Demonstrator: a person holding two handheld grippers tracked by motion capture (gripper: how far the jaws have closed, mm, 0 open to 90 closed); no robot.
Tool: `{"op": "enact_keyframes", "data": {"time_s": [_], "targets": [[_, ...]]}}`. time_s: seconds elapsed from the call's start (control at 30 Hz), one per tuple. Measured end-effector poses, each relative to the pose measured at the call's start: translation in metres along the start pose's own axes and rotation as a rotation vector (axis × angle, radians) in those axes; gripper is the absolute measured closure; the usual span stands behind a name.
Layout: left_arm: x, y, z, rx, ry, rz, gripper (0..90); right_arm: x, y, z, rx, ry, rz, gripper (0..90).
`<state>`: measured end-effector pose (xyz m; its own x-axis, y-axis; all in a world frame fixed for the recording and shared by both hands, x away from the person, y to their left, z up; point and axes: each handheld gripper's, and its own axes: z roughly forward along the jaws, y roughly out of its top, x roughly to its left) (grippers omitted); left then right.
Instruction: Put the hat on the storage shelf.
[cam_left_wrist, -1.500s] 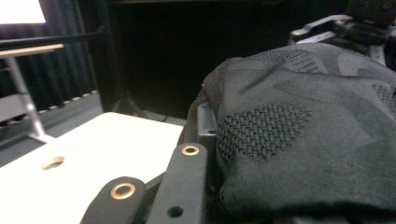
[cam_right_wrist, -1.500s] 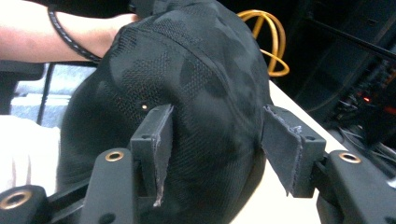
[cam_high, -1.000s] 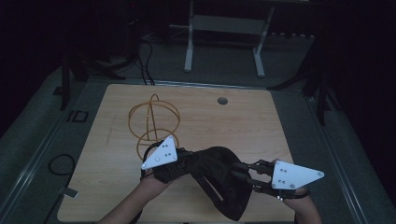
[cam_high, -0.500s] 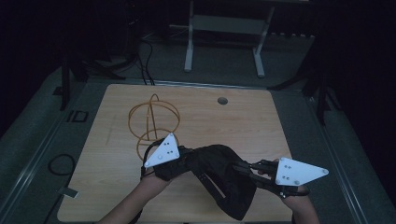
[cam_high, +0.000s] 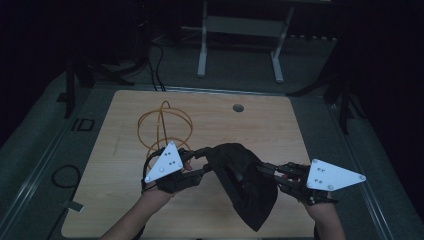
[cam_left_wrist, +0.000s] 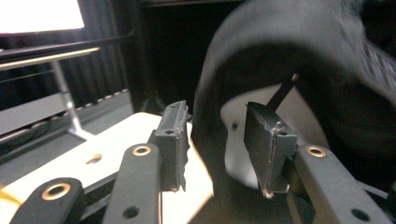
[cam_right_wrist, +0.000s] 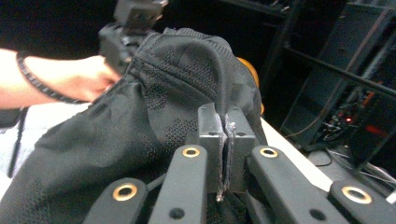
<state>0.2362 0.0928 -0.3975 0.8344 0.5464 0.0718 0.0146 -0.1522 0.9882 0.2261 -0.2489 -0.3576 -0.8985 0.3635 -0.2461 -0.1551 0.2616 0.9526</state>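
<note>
Two handheld grippers are lifting a black perforated mesh garment (cam_high: 245, 185) over a pale wooden table (cam_high: 115, 200).

The right gripper (cam_right_wrist: 225, 154) is pinching a thin fold of the knit fabric, pads clenched together. The left gripper (cam_left_wrist: 217, 144) has just been opening; its ridged black pads are standing apart, the draped cloth edge hanging loosely between them. A coiled orange cable (cam_high: 162, 125) is lying behind.

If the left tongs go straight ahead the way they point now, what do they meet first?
Most likely the black cloth. The left tongs have just been opening; their jaws stand apart with a fold of the cloth between them, seemingly not pressed. It arches right ahead. Depth is hard to judge.
</note>
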Motion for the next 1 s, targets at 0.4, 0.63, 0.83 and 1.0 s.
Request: {"op": "enact_keyframes", "data": {"time_s": [0.4,0.63,0.83,1.0], "targets": [[0.009,-0.029,-0.037,0.097,0.111,-0.003,50.1,-0.032,0.019,0.007,-0.024,-0.2,0.055,87.8],[0.013,-0.055,-0.056,0.143,0.147,-0.036,49.4,-0.05,0.037,0.033,0.019,-0.234,0.033,87.8],[0.016,-0.076,-0.069,0.151,0.171,-0.083,36.6,-0.065,0.051,0.062,0.037,-0.241,0.044,87.8],[0.021,-0.101,-0.08,0.182,0.196,-0.143,12.3,-0.073,0.064,0.091,0.051,-0.246,0.04,87.8]]}}
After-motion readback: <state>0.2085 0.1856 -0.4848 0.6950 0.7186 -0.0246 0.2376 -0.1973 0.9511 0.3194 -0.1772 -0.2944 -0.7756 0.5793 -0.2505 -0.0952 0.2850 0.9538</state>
